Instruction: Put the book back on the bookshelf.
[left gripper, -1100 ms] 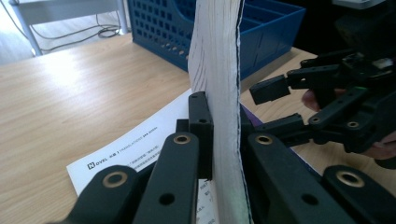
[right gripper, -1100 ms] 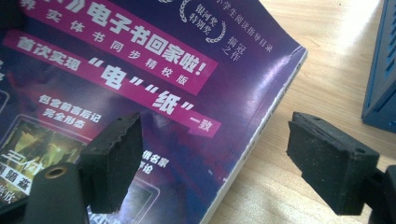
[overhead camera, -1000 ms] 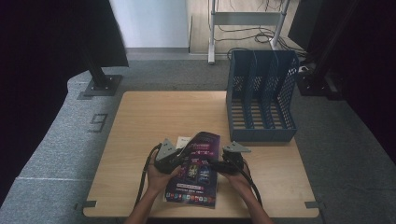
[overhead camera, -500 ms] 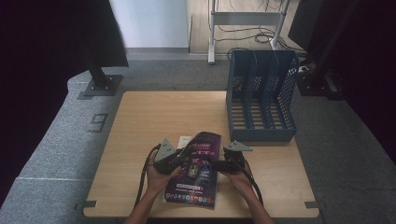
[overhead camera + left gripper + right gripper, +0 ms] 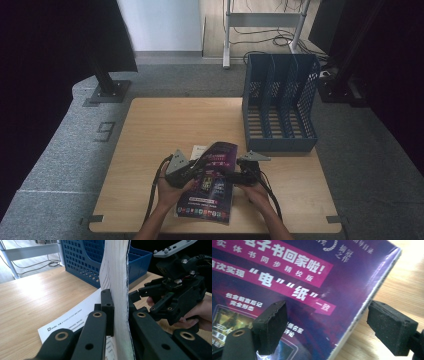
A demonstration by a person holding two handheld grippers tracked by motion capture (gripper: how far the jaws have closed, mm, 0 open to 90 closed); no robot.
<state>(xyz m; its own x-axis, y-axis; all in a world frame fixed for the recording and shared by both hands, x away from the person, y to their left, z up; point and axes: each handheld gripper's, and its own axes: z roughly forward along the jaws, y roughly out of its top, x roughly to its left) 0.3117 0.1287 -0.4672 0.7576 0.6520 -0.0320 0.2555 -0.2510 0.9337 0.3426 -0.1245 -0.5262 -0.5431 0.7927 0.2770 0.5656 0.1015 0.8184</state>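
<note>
**Purple magazine, held up by one edge beside a blue file rack**

Item: purple magazine (image 5: 212, 182), glossy cover with pink banners and white lettering; its lower part rests on the wooden table (image 5: 165, 125) near the front edge, its upper part is lifted and curled.

Left gripper (image 5: 119, 312): jaws closed on the magazine's page edge, pads pressing from both sides so the block of pages stands upright between them.

Right gripper (image 5: 327, 327): jaws wide apart, straddling a corner of the cover, one pad over the printed face, the other out over bare wood past the edge; neither pad presses.

Position: in the high view the magazine sits between the two grippers, at about 3 o'clock from the left one and 9 o'clock from the right one (image 5: 235, 176). A white sheet (image 5: 72, 321) lies flat under it.

Destination, judged: blue file rack (image 5: 280, 107), at about 1 o'clock from the magazine, well apart.

Handling notes, judged: keep the left clamp firm; close the right jaws squarely on the spine side, not the tip of the corner, before lifting; raise both together so the pages do not fan or sag; keep the white sheet from dragging along
</note>
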